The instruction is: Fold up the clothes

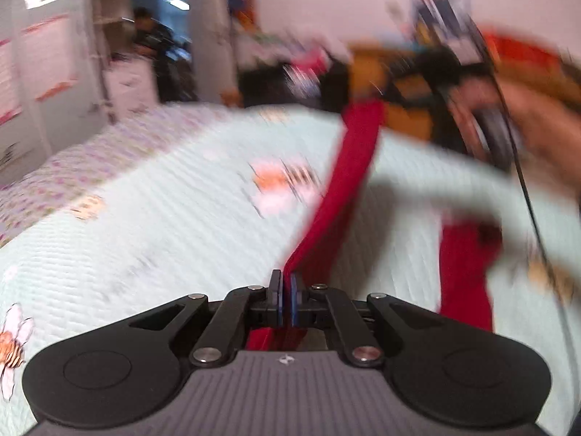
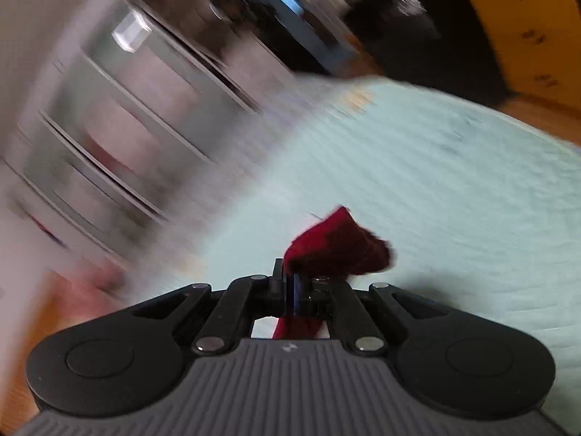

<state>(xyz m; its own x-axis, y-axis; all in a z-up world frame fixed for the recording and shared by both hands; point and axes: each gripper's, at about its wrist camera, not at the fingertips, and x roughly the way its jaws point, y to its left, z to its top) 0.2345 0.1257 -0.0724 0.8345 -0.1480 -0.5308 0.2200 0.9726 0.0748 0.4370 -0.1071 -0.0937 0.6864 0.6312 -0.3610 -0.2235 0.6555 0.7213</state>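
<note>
A dark red garment [image 1: 345,189] stretches as a taut band above the pale green bedspread [image 1: 163,225]. My left gripper [image 1: 287,283] is shut on its near end, with cloth bunched under the jaws. In the left wrist view the band runs up to the blurred right gripper [image 1: 428,72], held by a hand at the upper right. A second red fold [image 1: 464,272] hangs at the right. In the right wrist view my right gripper [image 2: 288,276] is shut on a tuft of the red garment [image 2: 341,243] that sticks out past the pads.
The bedspread [image 2: 435,181] has bee and flower prints [image 1: 279,178]. A white wardrobe [image 1: 40,72] stands left of the bed. A yellow wooden dresser [image 2: 526,36] and dark clutter lie beyond the bed's far edge. A person [image 1: 152,43] sits in the doorway behind.
</note>
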